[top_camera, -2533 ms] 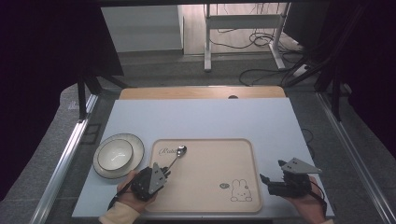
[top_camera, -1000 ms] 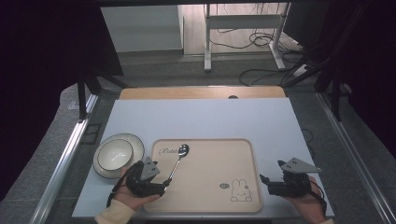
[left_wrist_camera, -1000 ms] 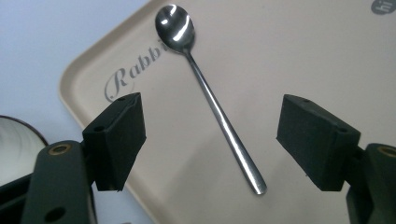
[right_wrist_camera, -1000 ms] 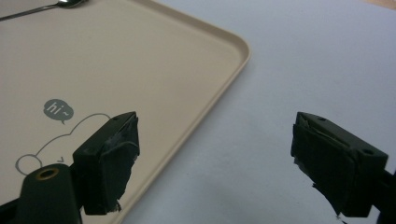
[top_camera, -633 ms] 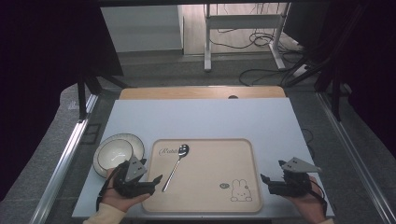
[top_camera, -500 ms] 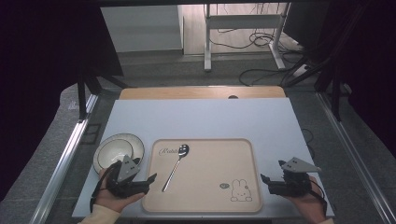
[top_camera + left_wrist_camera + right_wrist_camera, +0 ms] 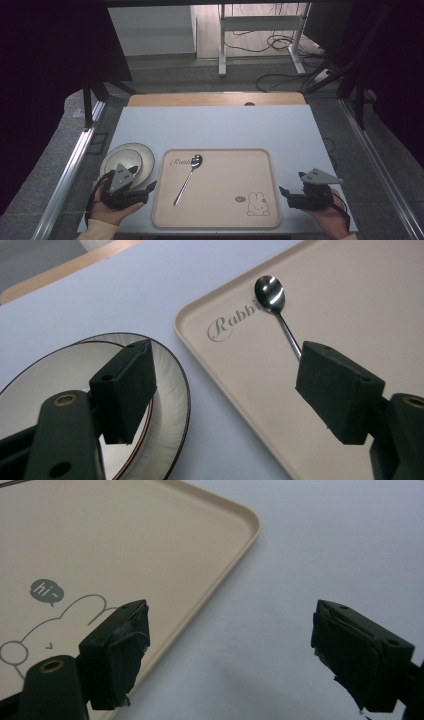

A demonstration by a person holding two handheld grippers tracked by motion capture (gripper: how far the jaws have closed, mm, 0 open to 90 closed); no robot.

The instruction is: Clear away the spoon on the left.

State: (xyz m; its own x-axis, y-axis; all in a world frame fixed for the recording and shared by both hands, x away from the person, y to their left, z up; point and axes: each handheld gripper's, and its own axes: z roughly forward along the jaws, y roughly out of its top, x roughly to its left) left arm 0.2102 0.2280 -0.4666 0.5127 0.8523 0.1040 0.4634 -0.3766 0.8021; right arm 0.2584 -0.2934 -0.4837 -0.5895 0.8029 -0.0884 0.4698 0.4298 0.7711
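Note:
A metal spoon (image 7: 188,176) (image 7: 276,304) lies slanted on the left half of a beige tray (image 7: 240,170) (image 7: 360,300) (image 7: 150,535) printed with a rabbit. Left of the tray sits a round plate (image 7: 131,156) (image 7: 60,370). My left gripper (image 7: 145,190) (image 7: 225,390) is open at the table's front left, over the gap between plate and tray, holding nothing. My right gripper (image 7: 285,196) (image 7: 230,650) is open near the tray's front right corner, above the bare table, with nothing between its jaws.
The pale blue table (image 7: 215,125) stretches back to a wooden strip (image 7: 215,99). Beyond it are a metal stand's legs (image 7: 260,45) and loose cables on the floor (image 7: 280,75). A rail (image 7: 70,170) runs along the table's left side.
My left gripper let go of the spoon, which stays on the tray, and drew back left toward the plate. The right gripper has not moved.

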